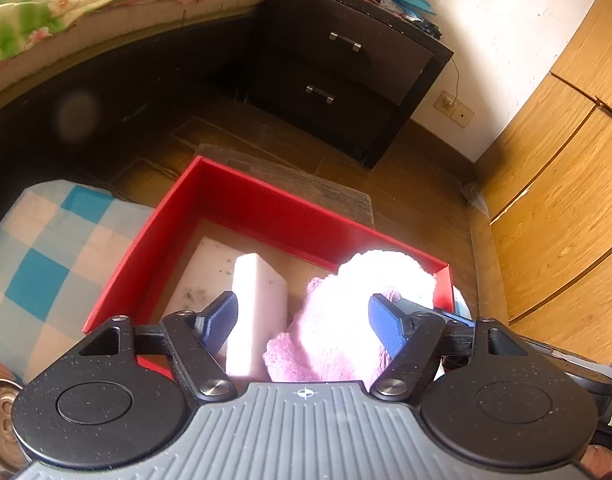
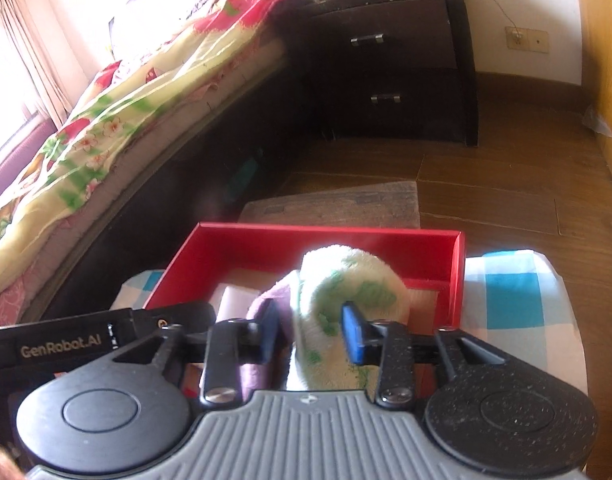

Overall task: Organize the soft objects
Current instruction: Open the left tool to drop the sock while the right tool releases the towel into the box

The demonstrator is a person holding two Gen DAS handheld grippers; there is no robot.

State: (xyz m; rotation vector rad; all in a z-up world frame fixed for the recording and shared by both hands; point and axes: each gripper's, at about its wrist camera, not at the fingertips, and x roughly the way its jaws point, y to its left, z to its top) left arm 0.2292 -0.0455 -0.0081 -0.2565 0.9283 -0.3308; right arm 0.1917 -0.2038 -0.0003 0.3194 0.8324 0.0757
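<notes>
An open red box (image 1: 266, 200) (image 2: 325, 232) rests on a blue-and-white checked cloth (image 1: 38, 272). Inside lie a flat white pad (image 1: 202, 276), a pale pink block (image 1: 258, 300), a fluffy pink towel (image 1: 337, 312) and a rolled white towel with green print (image 2: 345, 280). My left gripper (image 1: 304, 324) hangs over the box with its jaws wide open. The pink towel bulges up between them, the block beside the left finger. My right gripper (image 2: 311, 334) is a little open, and the white-green towel sits between its fingers without being squeezed. The pink towel looks purplish (image 2: 280, 292) beside its left finger.
A dark nightstand (image 1: 345, 68) (image 2: 393, 64) with two drawers stands beyond the box, against the wall. A bed with a floral quilt (image 2: 106, 120) runs along the left. A wooden wardrobe (image 1: 565, 160) is on the right. A grey mat (image 2: 345, 204) lies behind the box.
</notes>
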